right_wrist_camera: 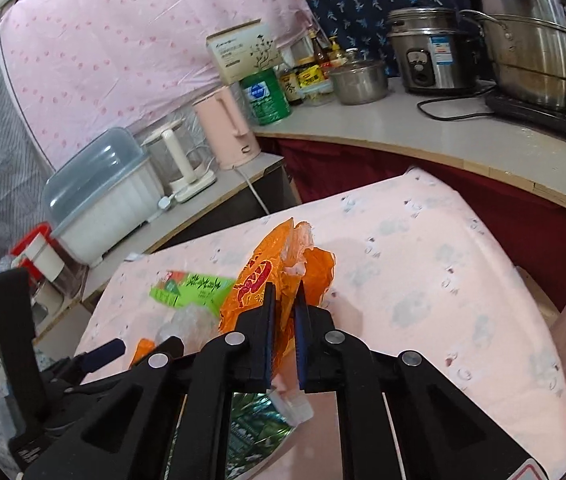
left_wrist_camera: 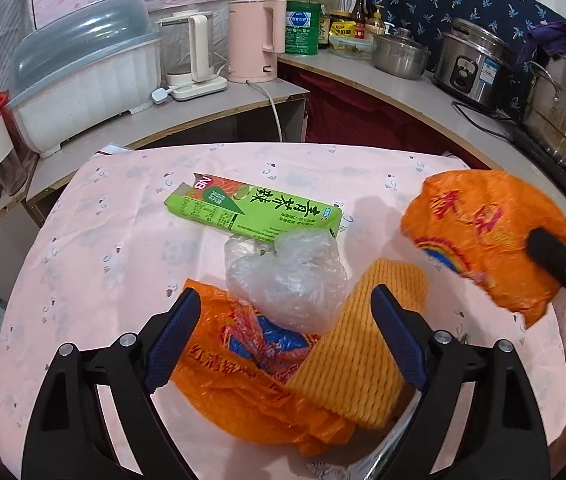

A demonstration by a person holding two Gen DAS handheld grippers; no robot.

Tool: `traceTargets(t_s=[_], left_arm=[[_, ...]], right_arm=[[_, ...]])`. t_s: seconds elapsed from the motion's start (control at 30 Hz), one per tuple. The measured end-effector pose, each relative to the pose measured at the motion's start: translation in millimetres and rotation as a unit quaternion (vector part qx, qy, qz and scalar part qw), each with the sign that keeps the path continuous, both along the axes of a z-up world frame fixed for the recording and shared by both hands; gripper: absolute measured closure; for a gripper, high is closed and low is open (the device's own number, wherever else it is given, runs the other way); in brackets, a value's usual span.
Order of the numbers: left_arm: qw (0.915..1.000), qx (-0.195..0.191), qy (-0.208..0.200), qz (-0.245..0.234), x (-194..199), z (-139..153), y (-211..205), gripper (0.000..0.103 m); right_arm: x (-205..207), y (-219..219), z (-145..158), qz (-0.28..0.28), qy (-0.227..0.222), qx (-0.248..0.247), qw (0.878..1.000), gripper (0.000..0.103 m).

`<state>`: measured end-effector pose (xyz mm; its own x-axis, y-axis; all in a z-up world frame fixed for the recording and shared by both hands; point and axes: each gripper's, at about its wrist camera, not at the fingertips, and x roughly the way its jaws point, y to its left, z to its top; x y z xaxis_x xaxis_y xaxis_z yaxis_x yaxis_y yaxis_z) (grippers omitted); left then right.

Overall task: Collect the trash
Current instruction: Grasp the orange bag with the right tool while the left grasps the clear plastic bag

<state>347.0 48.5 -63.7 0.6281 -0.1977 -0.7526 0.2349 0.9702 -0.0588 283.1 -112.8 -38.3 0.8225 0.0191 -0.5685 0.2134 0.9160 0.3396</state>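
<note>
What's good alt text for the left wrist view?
Open left tongs hover over trash on a pink tablecloth: an orange plastic bag, yellow foam fruit net, crumpled clear plastic bag and green tea carton. At right, the right tongs hold an orange wrapper.

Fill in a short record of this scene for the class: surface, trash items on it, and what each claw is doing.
Surface: pink tablecloth
Trash lying on it: green carton, clear plastic bag, orange bag, yellow foam net
Left claw: open, above the pile, holding nothing
Right claw: shut on orange wrapper, lifted off the cloth
</note>
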Motion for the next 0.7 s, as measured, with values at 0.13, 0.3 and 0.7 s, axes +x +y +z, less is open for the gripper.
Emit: traceTargets(t_s=[0.13,0.3,0.7], left_arm=[[0.9998,0.001,0.018,0.006,15,-12,-7,0.025],[0.9989,-0.006,0.047,-0.005,26,-23,-11,0.060],[0.9996,-0.023,-0.004,-0.014,-9,28,-14,0.080]], right_arm=[[4,-10,-4,-0.005,0.002,0.006,1.000,0.095],[9,-15,-14,-0.006,0.012,0.011,1.000,0.095],[-19,-17,9,-0.012,-0.009,0.005,1.000,0.095]])
